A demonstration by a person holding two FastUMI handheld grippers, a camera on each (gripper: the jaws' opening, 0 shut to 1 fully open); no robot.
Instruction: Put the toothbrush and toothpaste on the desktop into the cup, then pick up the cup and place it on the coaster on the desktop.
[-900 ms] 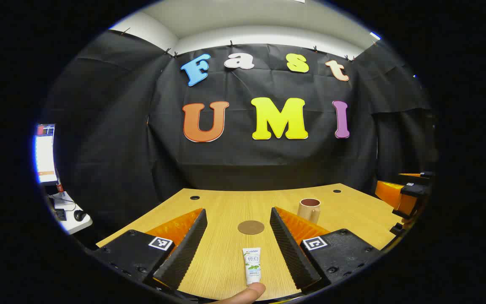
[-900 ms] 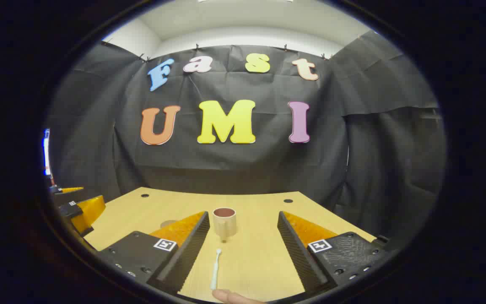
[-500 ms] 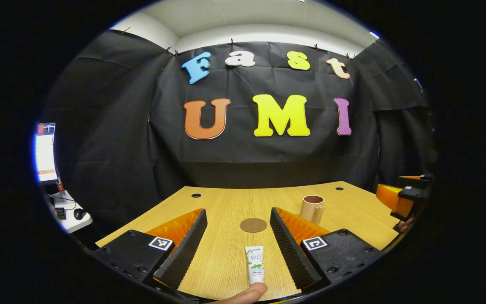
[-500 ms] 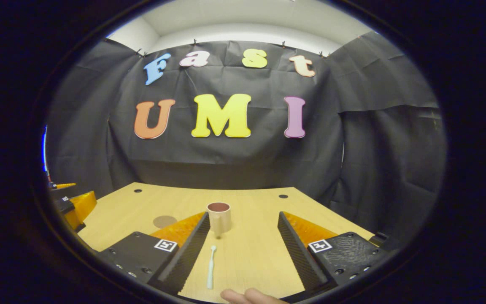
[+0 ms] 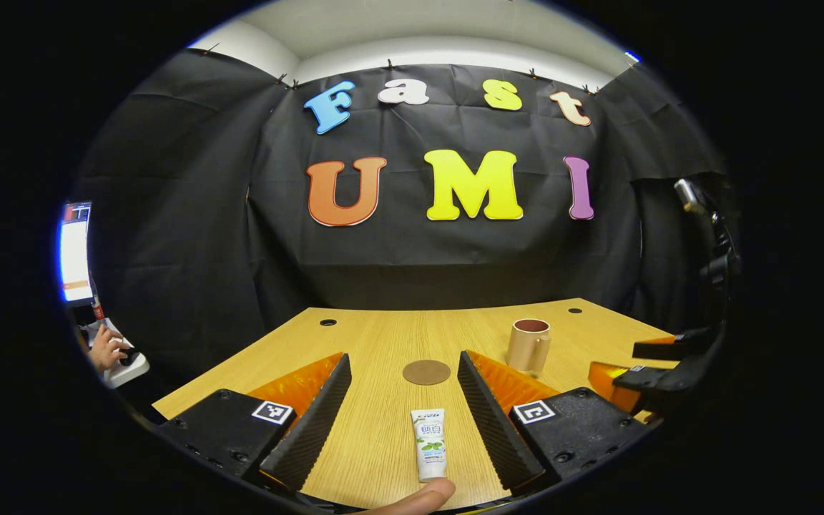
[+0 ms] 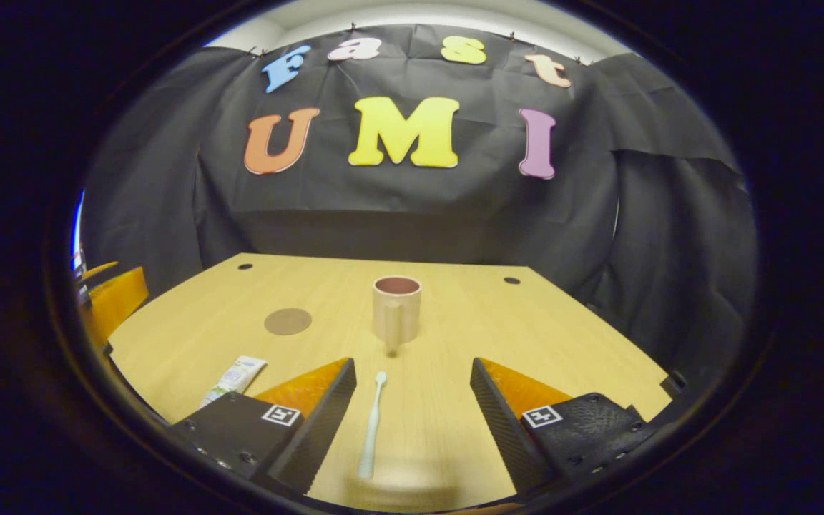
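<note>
Left gripper view gives me the toothpaste (image 5: 430, 443) lying flat on the desktop (image 5: 383, 343), its long axis running straight away from the camera, crimped wide end toward the far wall and the near end at the bottom, where a fingertip (image 5: 415, 498) touches or nearly touches it. It sits between the 2 fingers of my left gripper (image 5: 403, 365), closer to the right-hand one; the fingers are spread wide and touch nothing. Straight ahead past the tube lies the round brown coaster (image 5: 426, 372), flat on the wood. The cup (image 5: 528, 345) stands upright beyond the right finger, handle toward the camera. At the right edge I see the other gripper low over the desk.

From the right gripper view, the toothbrush (image 6: 371, 425) lies flat with its long axis nearly along my line of sight, head at the far end pointing toward the cup (image 6: 397, 308), handle end near the camera and slightly blurred. It rests between the fingers of my right gripper (image 6: 412, 368), nearer the left-hand one, not touched by either; those fingers are also spread apart. The cup stands upright just past the brush head, handle facing me. The toothpaste (image 6: 234, 379) lies off to the left, angled, with the coaster (image 6: 287, 321) beyond it. A monitor (image 5: 74, 252) and a person's hand (image 5: 106, 347) show at the far left of the left gripper view.
</note>
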